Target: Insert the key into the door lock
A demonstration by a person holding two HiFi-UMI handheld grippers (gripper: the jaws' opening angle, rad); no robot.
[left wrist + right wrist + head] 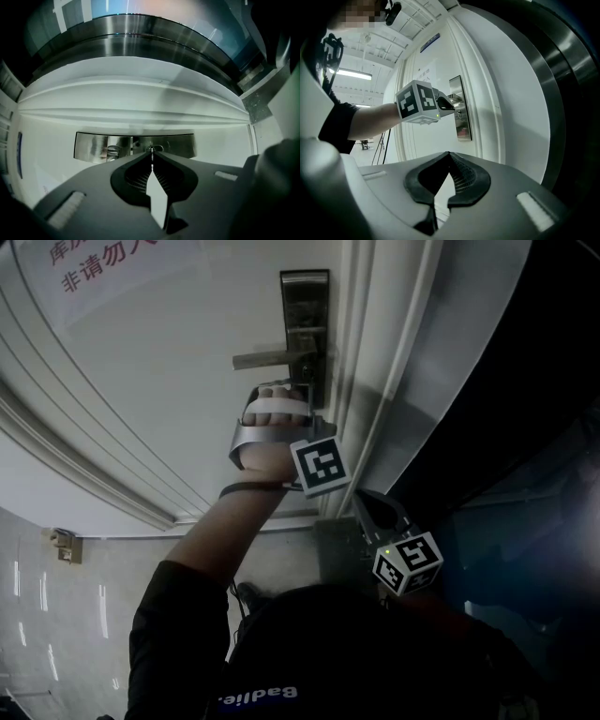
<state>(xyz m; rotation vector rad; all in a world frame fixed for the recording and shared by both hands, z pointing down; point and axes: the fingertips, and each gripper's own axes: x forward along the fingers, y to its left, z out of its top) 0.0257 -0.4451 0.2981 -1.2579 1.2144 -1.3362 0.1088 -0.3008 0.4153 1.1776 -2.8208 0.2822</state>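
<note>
While the left gripper (152,155) points almost level at the steel lock plate (93,145) on the white door (141,381), its jaws stand pressed nearly together and pinch a thin key (151,151), seen edge-on as a narrow sliver at their tips. The key lines up with the round keyhole (155,149) in the plate and its tip sits right at that ring; how far it has entered I cannot tell. In the head view the left hand (272,418) holds this gripper just beneath the lever handle (272,359), with the marker cube (321,465) nearer the person. The right gripper (449,153) hangs lower and to the right, near the door's edge and apart from the lock, its jaws closed tip to tip with nothing between them. From its own view the left gripper's cube and the plate show side on, the jaws reaching the plate under the handle.
</note>
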